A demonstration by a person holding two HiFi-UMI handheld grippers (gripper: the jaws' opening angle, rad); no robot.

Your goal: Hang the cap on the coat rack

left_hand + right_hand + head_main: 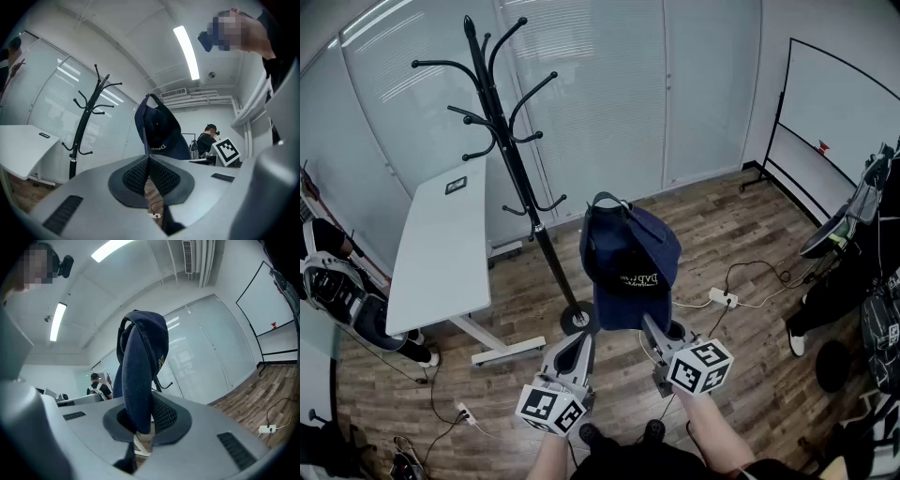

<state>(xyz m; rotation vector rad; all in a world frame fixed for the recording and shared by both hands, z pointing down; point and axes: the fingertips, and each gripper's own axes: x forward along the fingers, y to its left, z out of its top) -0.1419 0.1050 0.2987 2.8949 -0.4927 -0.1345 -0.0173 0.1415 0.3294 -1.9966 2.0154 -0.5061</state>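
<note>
Right gripper view alone: cap (pixel 141 357) tight in grip of right tool (pixel 140 422)

Around you the floor (pixel 750 234) is brown wood plank. Ahead of you runs a wall of frosted glass panels (pixel 609 94), crossed by fine horizontal lines. To your left stands a long white desk (pixel 441 244) on a white foot, with a small dark object (pixel 456 185) lying near its far end. To your right a whiteboard (pixel 834 103) stands in a black frame close to the wall. A white power strip (pixel 724 297) lies on the floor, cables trailing from it. Above you, a long light strip (pixel 186 51) glows in the white ceiling, and a person (pixel 208 138) is at the back of the room.
</note>
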